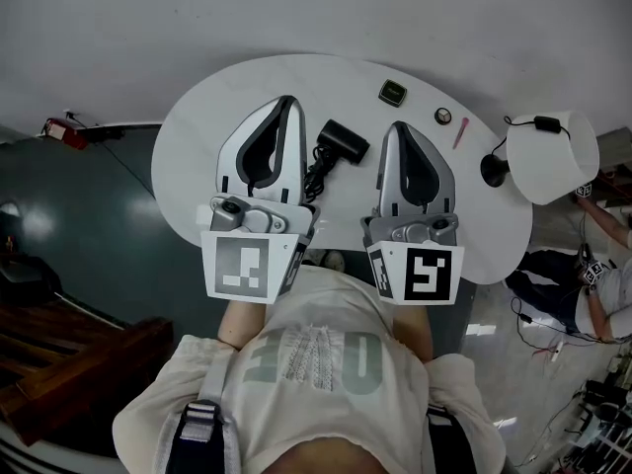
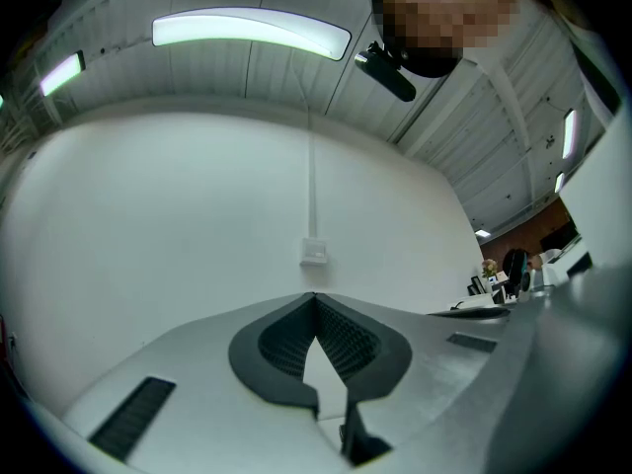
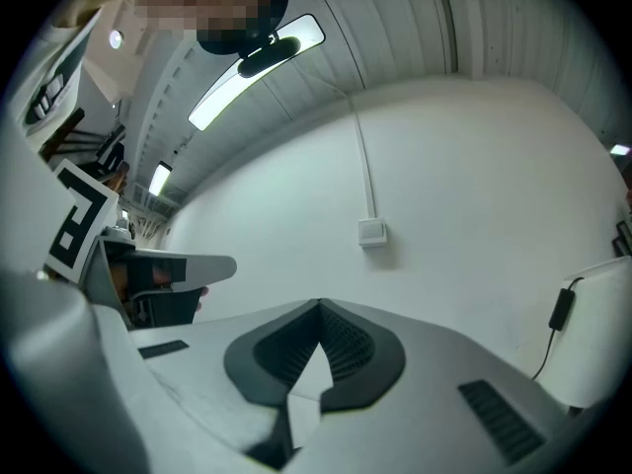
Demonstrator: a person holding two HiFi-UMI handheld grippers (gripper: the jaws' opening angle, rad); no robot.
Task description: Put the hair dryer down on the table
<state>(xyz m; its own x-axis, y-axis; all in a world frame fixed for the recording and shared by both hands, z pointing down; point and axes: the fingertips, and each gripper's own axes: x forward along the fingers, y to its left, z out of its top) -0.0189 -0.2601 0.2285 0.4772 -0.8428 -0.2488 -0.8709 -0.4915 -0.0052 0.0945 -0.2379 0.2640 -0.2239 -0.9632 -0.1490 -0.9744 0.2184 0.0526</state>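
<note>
On the white worktop (image 1: 197,117) the hair dryer (image 1: 343,143) is already laid between the left hand-held gripper (image 1: 287,103) and right hand-held gripper (image 1: 398,126), both closed on nothing, which are best kept off its cord (image 1: 316,174).

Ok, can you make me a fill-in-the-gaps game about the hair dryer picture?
1. The black hair dryer lies on the white table, ____ the left gripper and the right gripper.
2. Both grippers' jaws are ____, with nothing in them.
3. The thin stick near the table's far edge is ____ in colour.

Missing words: between; shut; pink.
</note>
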